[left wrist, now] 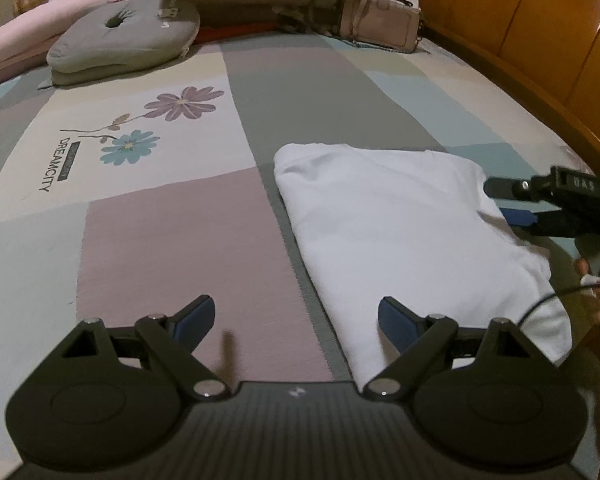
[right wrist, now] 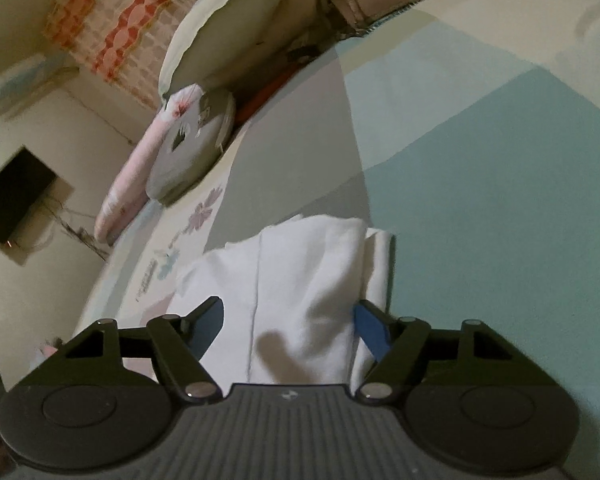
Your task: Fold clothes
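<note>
From the left wrist camera, the left gripper [left wrist: 296, 322] hangs over the bed sheet [left wrist: 188, 240] with its blue-padded fingers spread wide and nothing between them. The right-hand finger sits over the near left edge of the folded white garment [left wrist: 404, 232]. The garment lies flat on the right half of the bed, a neat pale packet running away from the camera. At its far right edge the right gripper [left wrist: 512, 204] comes in from the side, with one blue pad against the cloth; from here I cannot tell how its jaws stand. A hand [left wrist: 598, 284] grips its handle. Further back lie a grey cushion [left wrist: 124, 44] and a handbag [left wrist: 376, 20], with the wooden headboard [left wrist: 540, 32] along the right.

From the right wrist camera, tilted hard over, the right gripper [right wrist: 288, 326] has its fingers well apart, straddling the white garment [right wrist: 300, 280], whose layers bunch up between them. Neither pad looks pressed into the cloth. Behind it are the sheet [right wrist: 500, 220], the grey cushion [right wrist: 192, 148], a pale pillow [right wrist: 224, 36] and a dark television [right wrist: 12, 196] on the wall.
</note>
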Action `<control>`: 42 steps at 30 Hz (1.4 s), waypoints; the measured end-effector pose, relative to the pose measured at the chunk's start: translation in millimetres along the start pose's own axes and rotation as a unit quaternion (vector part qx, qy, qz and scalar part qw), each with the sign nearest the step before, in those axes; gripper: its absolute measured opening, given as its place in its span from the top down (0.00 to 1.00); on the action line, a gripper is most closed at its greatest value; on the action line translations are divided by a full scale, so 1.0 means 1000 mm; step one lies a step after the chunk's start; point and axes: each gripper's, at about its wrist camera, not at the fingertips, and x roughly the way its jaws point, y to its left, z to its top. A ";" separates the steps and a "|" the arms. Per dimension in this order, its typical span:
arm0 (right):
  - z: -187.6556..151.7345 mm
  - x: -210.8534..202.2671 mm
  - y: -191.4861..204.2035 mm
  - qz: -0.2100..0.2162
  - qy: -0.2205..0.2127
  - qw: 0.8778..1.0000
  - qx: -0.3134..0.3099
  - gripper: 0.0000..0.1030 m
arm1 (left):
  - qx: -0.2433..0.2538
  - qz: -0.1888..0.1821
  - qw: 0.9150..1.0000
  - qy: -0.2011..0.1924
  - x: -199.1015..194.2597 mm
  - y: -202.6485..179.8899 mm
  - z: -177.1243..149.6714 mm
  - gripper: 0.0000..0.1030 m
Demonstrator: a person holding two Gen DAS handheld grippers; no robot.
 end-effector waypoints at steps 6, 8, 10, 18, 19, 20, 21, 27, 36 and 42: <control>-0.009 -0.003 -0.002 0.028 0.027 0.999 0.030 0.26 | 0.000 -0.011 1.000 -0.002 -0.003 -0.001 0.003 0.14; -0.014 -0.005 0.002 0.023 0.034 0.999 0.021 0.26 | 0.001 -0.015 1.000 -0.003 -0.004 -0.003 0.004 0.14; -0.015 -0.005 0.005 0.016 0.035 0.999 0.013 0.26 | 0.003 -0.018 1.000 -0.004 -0.004 -0.004 0.005 0.14; -0.005 0.008 0.000 0.024 0.021 0.999 0.017 0.29 | 0.008 -0.022 1.000 -0.004 -0.005 -0.011 0.008 0.14; -0.004 0.010 0.000 0.024 0.018 0.999 0.017 0.30 | 0.009 -0.021 1.000 -0.003 -0.005 -0.012 0.008 0.14; -0.003 0.012 0.000 0.023 0.016 0.999 0.016 0.30 | 0.009 -0.021 1.000 -0.003 -0.005 -0.013 0.008 0.14; -0.002 0.013 0.000 0.022 0.013 1.000 0.014 0.30 | 0.011 -0.020 1.000 -0.002 -0.005 -0.014 0.008 0.14; -0.004 0.011 -0.008 0.014 -0.003 1.000 0.013 0.50 | 0.018 -0.011 1.000 0.003 -0.006 -0.018 0.009 0.14; -0.010 0.010 -0.012 -0.005 -0.017 1.000 -0.002 0.68 | 0.029 -0.002 1.000 0.011 -0.004 -0.028 0.010 0.14; -0.005 0.012 -0.017 0.007 -0.023 1.000 0.012 0.67 | 0.037 -0.001 0.999 0.013 -0.005 -0.034 0.009 0.14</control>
